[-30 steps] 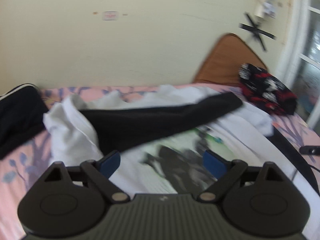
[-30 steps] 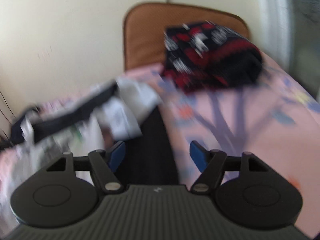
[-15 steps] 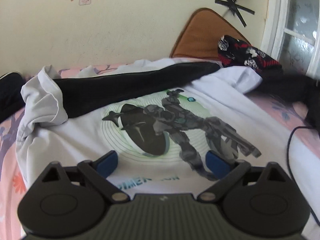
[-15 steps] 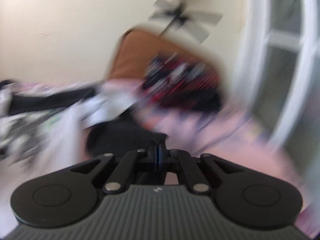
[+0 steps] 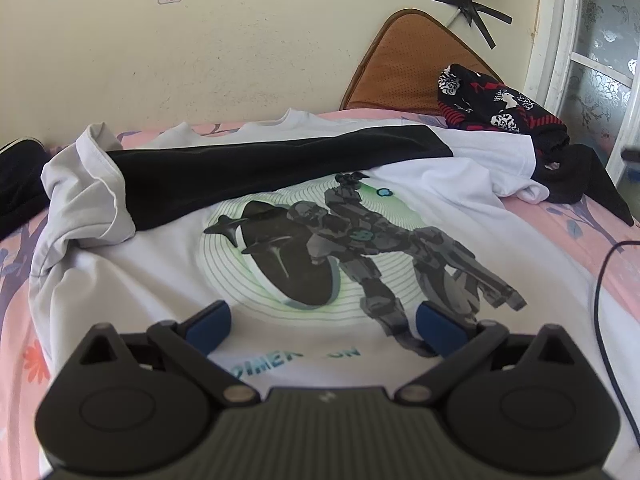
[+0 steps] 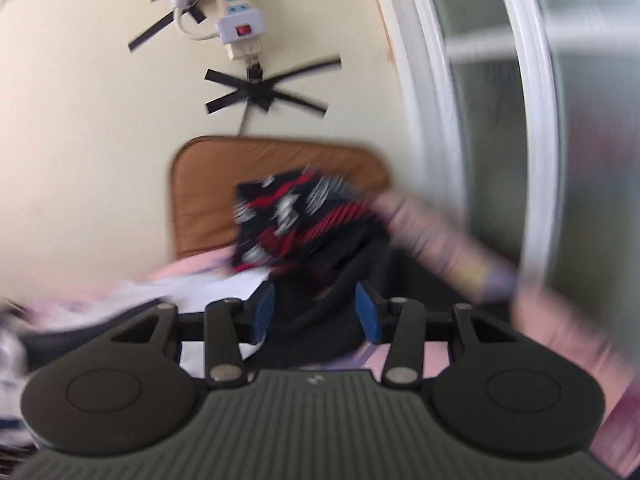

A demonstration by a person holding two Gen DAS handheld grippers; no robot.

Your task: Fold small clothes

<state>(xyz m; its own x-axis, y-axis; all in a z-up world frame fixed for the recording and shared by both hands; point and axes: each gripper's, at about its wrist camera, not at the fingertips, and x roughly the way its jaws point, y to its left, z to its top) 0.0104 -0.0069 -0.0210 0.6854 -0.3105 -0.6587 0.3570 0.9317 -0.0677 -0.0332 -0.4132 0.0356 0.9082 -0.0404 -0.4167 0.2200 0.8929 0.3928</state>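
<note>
A white T-shirt [image 5: 168,280] with a grey robot print lies spread on the pink bed. A black garment [image 5: 260,168] lies across its upper part. My left gripper [image 5: 322,326] is open and empty just above the shirt's lower hem. My right gripper [image 6: 316,312] is open, its blue pads on either side of a dark black cloth [image 6: 320,320] at the bed's right; the view is blurred. Whether the pads touch the cloth I cannot tell. The same black cloth shows in the left wrist view [image 5: 580,180].
A black, red and white patterned garment [image 5: 496,112] sits against a brown cushion [image 5: 404,68] at the wall. A dark cable [image 5: 600,280] runs over the bed's right side. Another dark garment [image 5: 16,184] lies at far left. A window frame [image 6: 532,120] stands at the right.
My right gripper shut, then opened again, and swung up toward the patterned garment and wall. My left gripper moved over the shirt and settled by its hem.
</note>
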